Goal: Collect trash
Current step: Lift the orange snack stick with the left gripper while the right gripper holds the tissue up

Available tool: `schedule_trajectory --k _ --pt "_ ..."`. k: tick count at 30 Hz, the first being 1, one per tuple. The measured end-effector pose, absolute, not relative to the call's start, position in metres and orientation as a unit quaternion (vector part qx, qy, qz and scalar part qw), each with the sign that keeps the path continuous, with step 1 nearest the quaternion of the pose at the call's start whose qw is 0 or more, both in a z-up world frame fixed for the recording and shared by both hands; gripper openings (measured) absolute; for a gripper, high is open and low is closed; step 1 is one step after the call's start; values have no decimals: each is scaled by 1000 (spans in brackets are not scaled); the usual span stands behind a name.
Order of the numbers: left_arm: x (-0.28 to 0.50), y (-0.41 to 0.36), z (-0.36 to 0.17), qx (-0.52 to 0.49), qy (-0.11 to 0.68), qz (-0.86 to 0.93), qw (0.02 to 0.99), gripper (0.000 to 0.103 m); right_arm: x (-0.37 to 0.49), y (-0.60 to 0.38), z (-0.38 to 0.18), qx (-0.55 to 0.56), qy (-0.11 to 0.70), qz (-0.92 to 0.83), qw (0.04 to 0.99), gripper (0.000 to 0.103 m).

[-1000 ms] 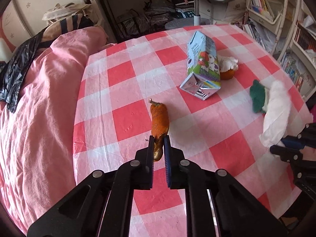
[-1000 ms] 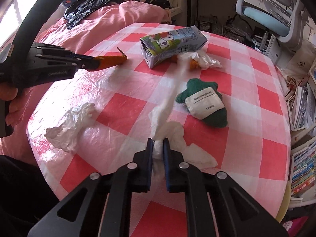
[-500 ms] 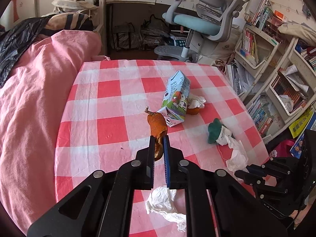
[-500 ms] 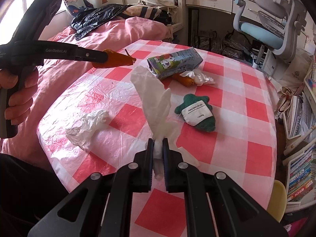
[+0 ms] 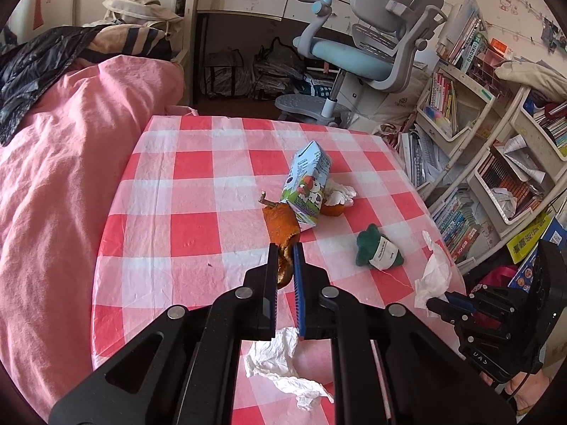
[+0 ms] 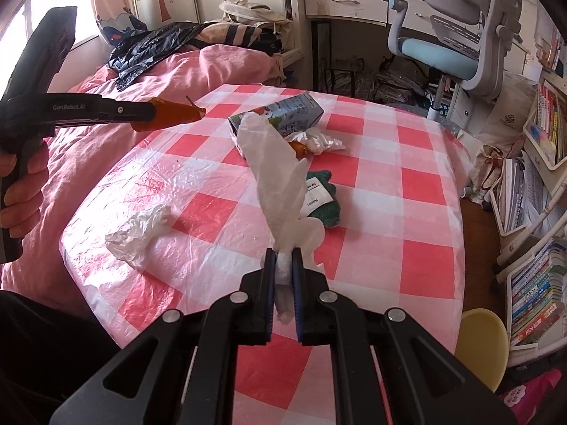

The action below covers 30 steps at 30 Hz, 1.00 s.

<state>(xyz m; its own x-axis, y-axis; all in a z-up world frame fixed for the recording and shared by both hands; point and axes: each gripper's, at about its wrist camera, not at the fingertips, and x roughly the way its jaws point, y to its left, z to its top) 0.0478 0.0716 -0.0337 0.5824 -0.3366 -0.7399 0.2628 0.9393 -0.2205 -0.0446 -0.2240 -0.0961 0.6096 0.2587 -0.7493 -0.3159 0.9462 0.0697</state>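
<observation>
Both hands have lifted since a second ago, so the orange peel [image 5: 280, 228] and white tissue [image 6: 280, 191] now hang clear of the checked table [image 5: 191, 191]. The left gripper [image 5: 284, 265] pinches the peel tight, and the right gripper [image 6: 282, 269] pinches the tissue, for carrying away. More trash waits: a milk carton [image 5: 308, 184] at twelve o'clock and a crumpled tissue [image 5: 280, 361] at six.

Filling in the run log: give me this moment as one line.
left gripper: shut on orange peel, lifted | right gripper: shut on white tissue, lifted | on table: milk carton, crumpled tissue
</observation>
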Motion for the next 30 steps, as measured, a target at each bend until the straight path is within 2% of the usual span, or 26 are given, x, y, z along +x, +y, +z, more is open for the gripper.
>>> schedule_trajectory --k 23,30 --pt "50 62 -27 -51 416 -184 889 8 -44 -242 -96 -38 409 145 900 10" --pt "56 50 -48 -14 458 -169 873 8 -44 -247 -96 -37 408 144 901 10"
